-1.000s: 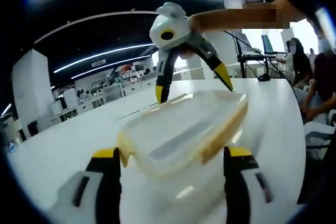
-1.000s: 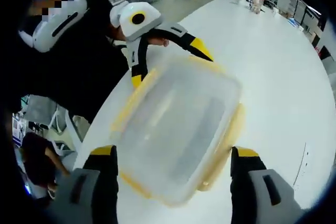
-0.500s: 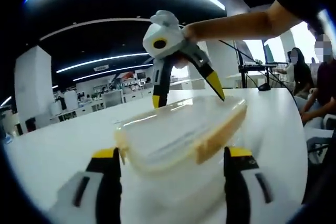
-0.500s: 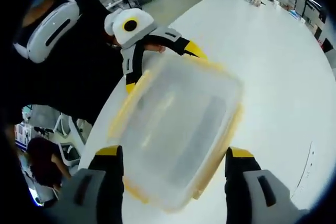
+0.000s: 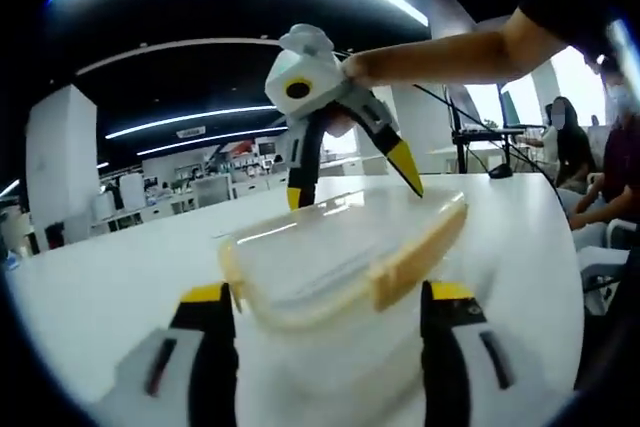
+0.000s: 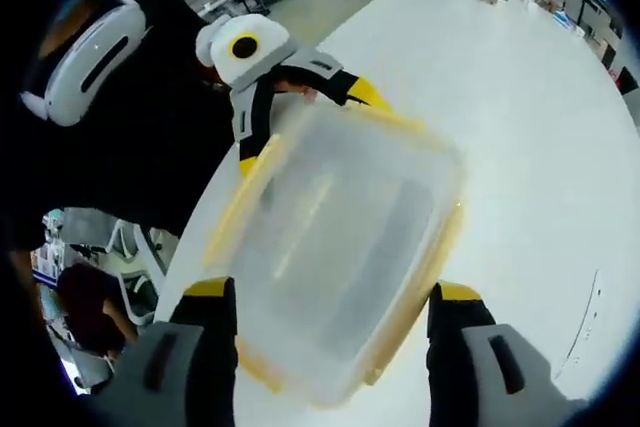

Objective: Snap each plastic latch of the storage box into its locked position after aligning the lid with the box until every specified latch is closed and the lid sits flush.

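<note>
A clear storage box (image 5: 345, 267) with yellow latches (image 5: 415, 252) sits on the white tabletop (image 5: 110, 272), between the widely spread fingers of the left gripper (image 5: 325, 322) and right gripper (image 6: 330, 322), neither gripping it.

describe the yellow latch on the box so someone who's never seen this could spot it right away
Start at the big white table and find the clear storage box standing between the left gripper jaws. Its clear lid has a yellow rim. The latch is the long flat yellow bar along the lid's right edge in the left gripper view, solid where everything beside it is see-through.
</note>
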`<state>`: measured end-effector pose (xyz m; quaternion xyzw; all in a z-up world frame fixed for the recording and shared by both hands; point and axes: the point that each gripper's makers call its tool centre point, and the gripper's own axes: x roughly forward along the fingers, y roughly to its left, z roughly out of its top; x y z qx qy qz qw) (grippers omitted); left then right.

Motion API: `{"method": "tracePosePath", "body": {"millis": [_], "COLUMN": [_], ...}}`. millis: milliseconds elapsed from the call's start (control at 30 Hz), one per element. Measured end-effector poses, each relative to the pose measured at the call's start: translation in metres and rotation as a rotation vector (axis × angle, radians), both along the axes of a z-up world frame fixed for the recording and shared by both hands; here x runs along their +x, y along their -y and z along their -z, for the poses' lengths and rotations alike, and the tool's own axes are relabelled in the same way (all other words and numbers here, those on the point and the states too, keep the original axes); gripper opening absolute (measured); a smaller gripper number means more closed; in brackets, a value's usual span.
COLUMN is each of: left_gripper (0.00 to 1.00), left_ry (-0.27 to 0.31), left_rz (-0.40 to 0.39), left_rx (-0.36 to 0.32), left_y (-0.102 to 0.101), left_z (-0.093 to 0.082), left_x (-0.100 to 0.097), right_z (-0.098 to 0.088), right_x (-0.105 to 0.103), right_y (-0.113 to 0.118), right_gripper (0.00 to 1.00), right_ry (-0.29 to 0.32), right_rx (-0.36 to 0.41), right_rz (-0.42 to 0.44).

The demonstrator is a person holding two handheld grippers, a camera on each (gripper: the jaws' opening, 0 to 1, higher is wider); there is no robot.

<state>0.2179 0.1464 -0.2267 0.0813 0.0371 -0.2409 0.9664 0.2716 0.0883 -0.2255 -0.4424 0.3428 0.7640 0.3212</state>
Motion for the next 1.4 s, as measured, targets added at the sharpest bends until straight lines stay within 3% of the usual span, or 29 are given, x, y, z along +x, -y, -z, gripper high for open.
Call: {"method": "tracePosePath", "body": {"millis": [67, 833, 867, 900, 1033, 1167, 1400], "left_gripper": [0.71, 0.65, 0.66, 0.66, 0.68, 0.69, 0.7], "left_ry": [-0.024, -0.053, -0.116, -0.078, -0.082, -0.098, -0.087], "left_rz": [0.003, -0.01, -0.079, -0.031, -0.023, -0.011, 0.009], "left_rx": [0.012, -0.014, -0.014, -0.019, -0.012, 0.004, -0.012], "left_y": [0.001, -0.001, -0.014, -0.005, -0.013, -0.009, -0.009], "left_z": [-0.001, 0.003, 0.014, 0.014, 0.004, 0.004, 0.003], "left_x": [0.0, -0.001, 0.006, 0.012, 0.007, 0.004, 0.005], "right_z": [0.0, 0.011, 0.01, 0.01, 0.009, 0.008, 0.008], "right_x": [0.001, -0.015, -0.016, -0.015, -0.018, -0.021, -0.023], "right_y": [-0.001, -0.006, -0.008, -0.007, -0.009, -0.009, -0.011], "right_gripper": [0.78, 0.81, 0.82, 0.82, 0.82, 0.82, 0.75], "right_ry": [-0.002, -0.031, -0.04, -0.037, -0.054, -0.08, -0.061], "right_rx": [0.0, -0.017, -0.009, -0.011, 0.006, 0.043, 0.003], "right_rz": [0.001, 0.032, 0.031, 0.034, 0.047, 0.061, 0.053]}}
